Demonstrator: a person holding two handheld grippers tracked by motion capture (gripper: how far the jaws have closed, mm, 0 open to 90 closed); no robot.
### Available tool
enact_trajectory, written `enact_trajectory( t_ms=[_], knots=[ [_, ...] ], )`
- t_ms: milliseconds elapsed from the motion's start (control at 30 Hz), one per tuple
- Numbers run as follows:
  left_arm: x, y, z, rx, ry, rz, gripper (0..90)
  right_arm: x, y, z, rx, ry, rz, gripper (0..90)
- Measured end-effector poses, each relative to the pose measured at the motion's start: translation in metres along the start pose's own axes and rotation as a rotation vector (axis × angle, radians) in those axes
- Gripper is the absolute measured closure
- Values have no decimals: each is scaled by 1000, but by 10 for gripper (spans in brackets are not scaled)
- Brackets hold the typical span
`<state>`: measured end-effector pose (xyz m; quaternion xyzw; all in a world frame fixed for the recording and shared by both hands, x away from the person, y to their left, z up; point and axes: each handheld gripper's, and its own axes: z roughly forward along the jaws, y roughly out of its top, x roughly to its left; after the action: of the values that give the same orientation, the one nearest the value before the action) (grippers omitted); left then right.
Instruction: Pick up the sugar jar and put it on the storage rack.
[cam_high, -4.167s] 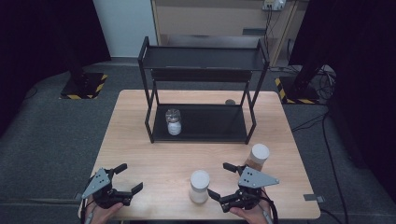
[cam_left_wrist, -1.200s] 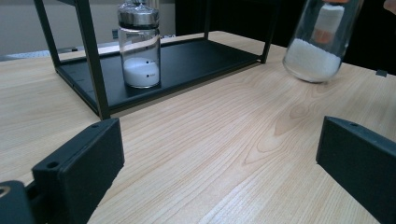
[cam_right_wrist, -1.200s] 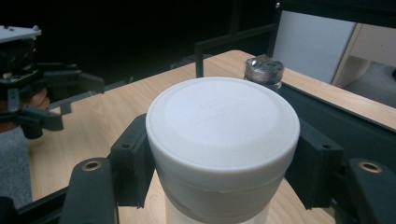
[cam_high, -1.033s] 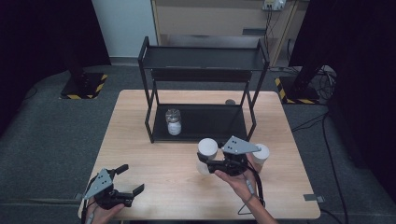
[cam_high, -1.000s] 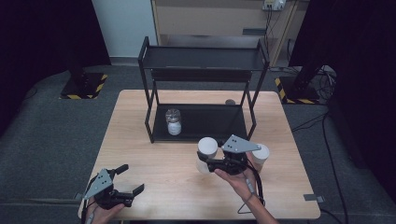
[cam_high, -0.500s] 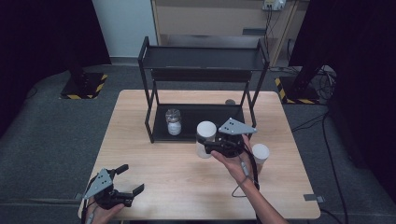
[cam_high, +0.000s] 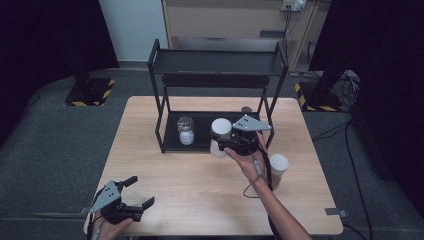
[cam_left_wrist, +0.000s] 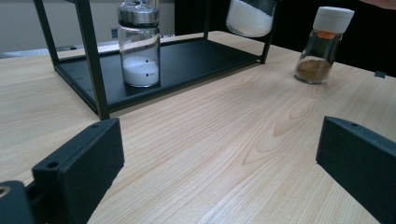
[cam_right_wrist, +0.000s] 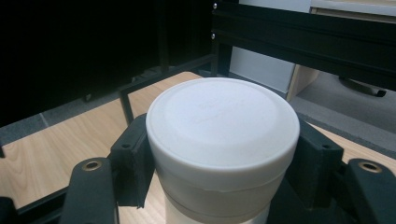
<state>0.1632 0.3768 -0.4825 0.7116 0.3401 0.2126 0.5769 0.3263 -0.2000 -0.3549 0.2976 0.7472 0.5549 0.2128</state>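
My right gripper (cam_high: 226, 142) is shut on a white-lidded jar (cam_high: 220, 136) of white powder, held tilted in the air at the front edge of the black rack's lower shelf (cam_high: 200, 144). In the right gripper view the jar's lid (cam_right_wrist: 223, 122) sits between both jaws. A glass jar with a metal lid (cam_high: 185, 130) (cam_left_wrist: 139, 44) stands on that lower shelf. A brown-spice jar with a white lid (cam_high: 277, 170) (cam_left_wrist: 323, 44) stands on the table at the right. My left gripper (cam_high: 134, 198) (cam_left_wrist: 219, 163) rests open near the table's front left edge.
The black two-tier rack (cam_high: 216, 62) stands at the back of the wooden table (cam_high: 195, 190). Its posts frame the lower shelf. A small dark round object (cam_high: 246, 109) lies behind the rack. A cable (cam_high: 260, 175) trails from the right gripper along the forearm.
My right gripper took hold of the white-lidded jar near the table's front, lifted it and carried it back toward the rack's lower shelf. The left gripper stayed still.
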Motion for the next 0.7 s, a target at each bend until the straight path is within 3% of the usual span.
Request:
enact_trajectory(
  t_ms=[700],
  knots=[
    [1, -1, 0, 1, -1, -4, 0, -19, -6, 52, 15, -50, 28, 340]
  ],
)
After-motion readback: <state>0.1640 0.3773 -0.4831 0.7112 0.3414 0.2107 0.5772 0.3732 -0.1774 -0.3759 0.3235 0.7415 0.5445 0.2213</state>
